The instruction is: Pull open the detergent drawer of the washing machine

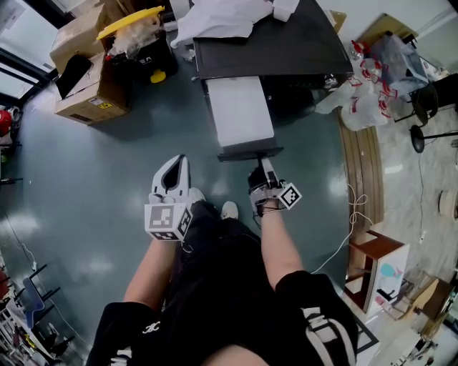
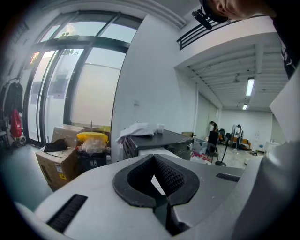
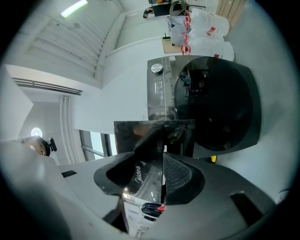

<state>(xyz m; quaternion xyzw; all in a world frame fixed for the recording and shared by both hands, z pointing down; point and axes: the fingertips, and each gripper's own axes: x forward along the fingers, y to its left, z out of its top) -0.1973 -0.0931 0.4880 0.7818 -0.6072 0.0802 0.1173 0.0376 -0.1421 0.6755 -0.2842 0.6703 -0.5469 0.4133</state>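
The washing machine [image 1: 286,46] shows its dark top in the head view, and in the right gripper view its round dark door [image 3: 215,103]. Its white detergent drawer [image 1: 240,111] sticks far out towards me. My right gripper [image 1: 265,166] is shut on the drawer's glossy front panel [image 3: 145,187], which fills the gap between its pads [image 3: 180,178]. My left gripper [image 1: 175,166] hangs to the left of the drawer, touching nothing. Its jaws [image 2: 157,180] are shut, with nothing between them.
Cardboard boxes [image 1: 89,78] and a yellow-lidded bin [image 1: 136,32] stand left of the machine. White cloth [image 1: 222,18] lies on its top. Plastic bags [image 1: 365,93] sit to the right, and a wooden stool [image 1: 376,261] at lower right. My legs fill the bottom.
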